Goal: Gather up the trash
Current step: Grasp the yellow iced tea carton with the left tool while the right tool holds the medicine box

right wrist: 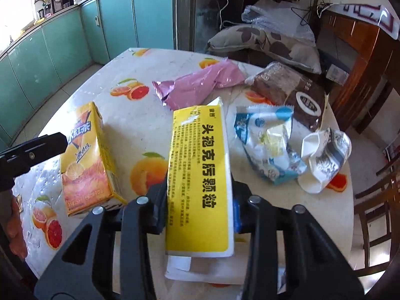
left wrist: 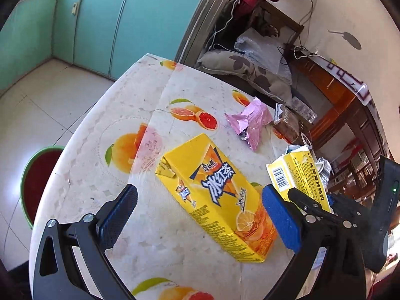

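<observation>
A yellow iced-tea carton (left wrist: 215, 195) lies on its side on the fruit-print table (left wrist: 140, 95). My left gripper (left wrist: 200, 192) hangs open over it, a blue pad on each side, neither pad touching the carton. My right gripper (right wrist: 200, 185) is shut on a flat yellow-and-white medicine box (right wrist: 200, 165), held just above the table. In the left wrist view the same box (left wrist: 297, 175) and the right gripper (left wrist: 310, 200) show at the right. The carton (right wrist: 87, 160) lies left of the box, with a left finger (right wrist: 37, 147) beside it.
More trash lies further back on the table: a pink foil wrapper (right wrist: 200, 85), a brown wrapper (right wrist: 290, 92), a blue-and-white wrapper (right wrist: 267, 145) and a crushed paper cup (right wrist: 322, 155). A green bin (left wrist: 37, 180) stands on the floor left of the table. Wooden chairs (right wrist: 372, 200) stand at the right.
</observation>
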Demonstrator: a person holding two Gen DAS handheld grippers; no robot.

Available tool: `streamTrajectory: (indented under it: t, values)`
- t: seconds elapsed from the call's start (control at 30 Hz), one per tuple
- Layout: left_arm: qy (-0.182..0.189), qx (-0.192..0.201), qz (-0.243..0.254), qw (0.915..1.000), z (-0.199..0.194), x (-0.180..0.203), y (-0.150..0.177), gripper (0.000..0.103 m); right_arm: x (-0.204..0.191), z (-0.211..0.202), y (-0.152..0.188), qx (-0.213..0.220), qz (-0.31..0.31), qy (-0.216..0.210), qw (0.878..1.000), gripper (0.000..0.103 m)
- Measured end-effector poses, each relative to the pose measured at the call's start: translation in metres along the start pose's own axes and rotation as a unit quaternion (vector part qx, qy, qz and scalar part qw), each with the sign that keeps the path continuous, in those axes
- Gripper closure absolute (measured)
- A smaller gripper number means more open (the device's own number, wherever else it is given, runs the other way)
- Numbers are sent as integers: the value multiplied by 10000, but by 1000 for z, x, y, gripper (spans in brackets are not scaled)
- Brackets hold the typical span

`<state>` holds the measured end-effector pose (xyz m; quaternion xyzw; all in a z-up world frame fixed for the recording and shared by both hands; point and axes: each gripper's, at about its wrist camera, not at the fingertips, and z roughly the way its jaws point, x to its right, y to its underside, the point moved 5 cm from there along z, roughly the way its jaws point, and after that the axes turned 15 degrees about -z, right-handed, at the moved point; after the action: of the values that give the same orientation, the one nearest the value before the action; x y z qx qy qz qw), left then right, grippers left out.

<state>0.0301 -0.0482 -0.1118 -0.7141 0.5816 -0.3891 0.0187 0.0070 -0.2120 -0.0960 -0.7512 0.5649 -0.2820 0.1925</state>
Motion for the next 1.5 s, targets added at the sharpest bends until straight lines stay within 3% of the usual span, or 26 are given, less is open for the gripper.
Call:
streamTrajectory:
  t: [0.33,0.57,0.73,1.3,1.5]
  values:
    - [-1083,623,-211,9919,19,24,23,8,12,9,-11,325,65,-217,9992,66]
    - [-1474,764,-517,9848,22,23,32,8,14,11,-4,304,200,-226,9991,66]
    - [-1716,972,-336,9798,19,28,30,12,15,3,-3,387,208,-126,9990,66]
    - [-970,464,303,9937,18,28,19,41,24,-12,-1,654,417,-79,9970,66]
    - [-791,462,695,9934,14,38,19,43,24,-17,-2,790,541,-203,9952,66]
